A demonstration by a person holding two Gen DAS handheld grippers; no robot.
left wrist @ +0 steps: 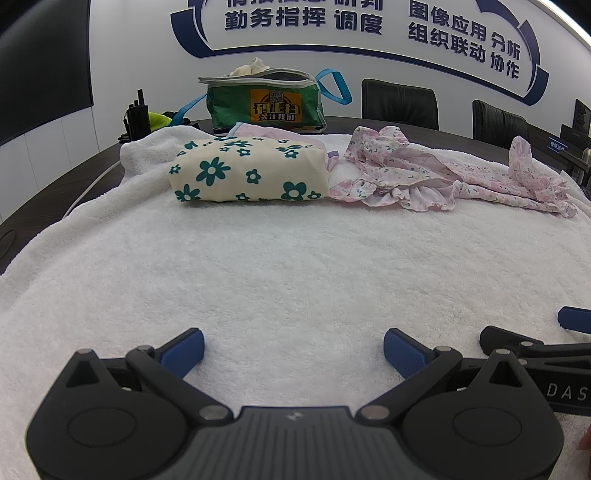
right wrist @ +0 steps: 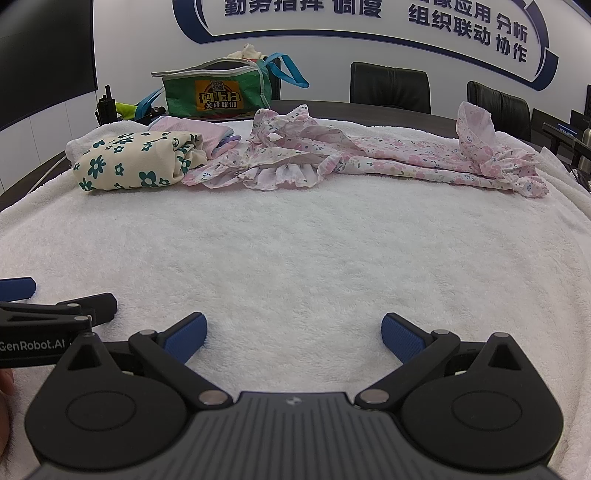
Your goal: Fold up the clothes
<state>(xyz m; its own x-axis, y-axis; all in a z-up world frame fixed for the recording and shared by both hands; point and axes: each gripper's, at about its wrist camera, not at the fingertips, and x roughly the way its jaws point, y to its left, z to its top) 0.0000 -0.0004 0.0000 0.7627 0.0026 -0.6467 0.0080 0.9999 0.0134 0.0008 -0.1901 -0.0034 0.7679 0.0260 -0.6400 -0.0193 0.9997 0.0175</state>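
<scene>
Bare towel (left wrist: pixel 295 266) ahead; folded garment (left wrist: pixel 247 173), pink dress (left wrist: pixel 424 177) beyond.

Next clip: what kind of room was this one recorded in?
Most likely an office meeting room, not a home. A dark conference table is covered by a white towel, black office chairs stand behind it, and the wall carries large blue Chinese lettering.

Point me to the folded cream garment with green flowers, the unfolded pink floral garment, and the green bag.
Folded cream garment (left wrist: pixel 251 173), left wrist view, on its front face.
Pink floral garment (right wrist: pixel 295 155), right wrist view, on its crumpled middle.
Green bag (left wrist: pixel 266 105), left wrist view, on its yellow label.
</scene>
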